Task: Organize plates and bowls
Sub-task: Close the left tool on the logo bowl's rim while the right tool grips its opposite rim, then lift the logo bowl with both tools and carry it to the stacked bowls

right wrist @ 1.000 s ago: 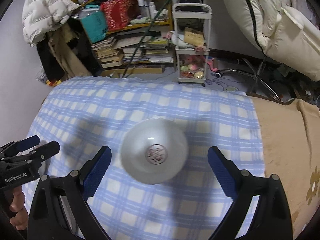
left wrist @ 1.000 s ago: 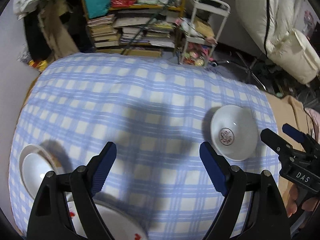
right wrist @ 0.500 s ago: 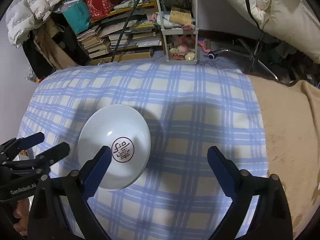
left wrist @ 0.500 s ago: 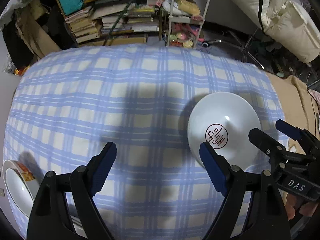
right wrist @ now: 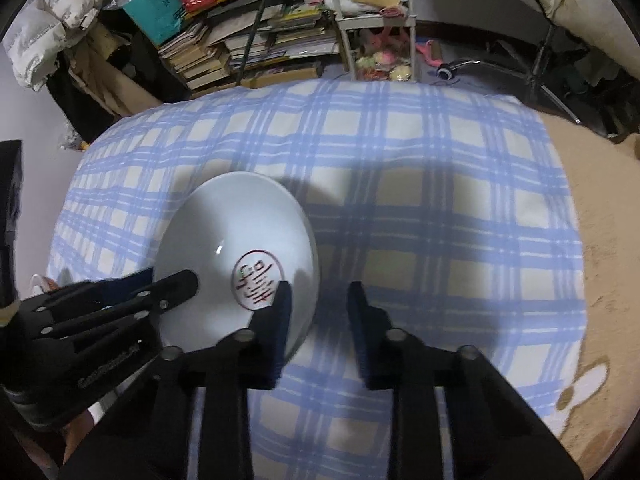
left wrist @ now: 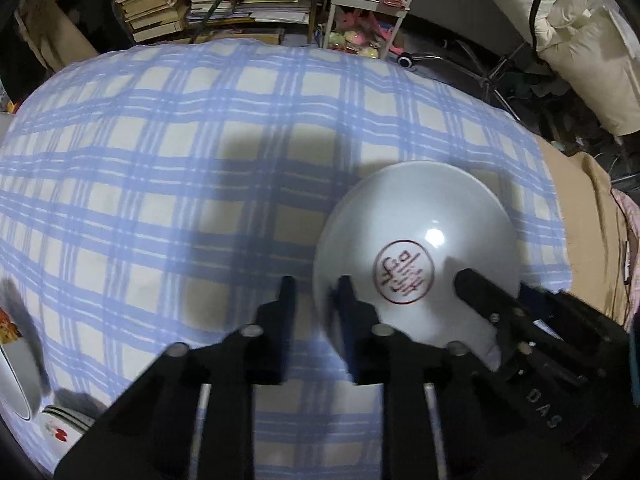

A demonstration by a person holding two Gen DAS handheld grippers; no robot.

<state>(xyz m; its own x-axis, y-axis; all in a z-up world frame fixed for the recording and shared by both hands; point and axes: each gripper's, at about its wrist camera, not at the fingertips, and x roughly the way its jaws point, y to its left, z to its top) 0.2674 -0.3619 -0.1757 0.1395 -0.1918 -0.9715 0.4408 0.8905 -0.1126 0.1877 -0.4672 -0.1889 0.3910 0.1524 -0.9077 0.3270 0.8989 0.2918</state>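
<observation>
A white bowl (left wrist: 416, 248) with a red seal printed inside stands upright on the blue checked cloth (left wrist: 200, 160). My left gripper (left wrist: 316, 284) straddles its left rim, one finger inside and one outside. Its jaws are closing, and a strip of cloth still shows between the outer finger and the rim. My right gripper (right wrist: 318, 286) straddles the opposite rim of the bowl (right wrist: 236, 232) the same way. It is also closing, with a gap left at the outer finger. Each gripper shows in the other's view: the right gripper (left wrist: 504, 284) and the left gripper (right wrist: 160, 280).
A stack of white dishes (left wrist: 16, 376) and a plate with red decoration (left wrist: 60, 432) sit at the cloth's near left corner. A tan blanket (right wrist: 592, 240) lies to the right. Beyond the far edge are piled books (right wrist: 240, 44) and a white cart (right wrist: 376, 20).
Both grippers have come down onto the bowl. Their jaws have narrowed from wide apart to a small gap astride opposite rims. The bowl now looks much larger.
</observation>
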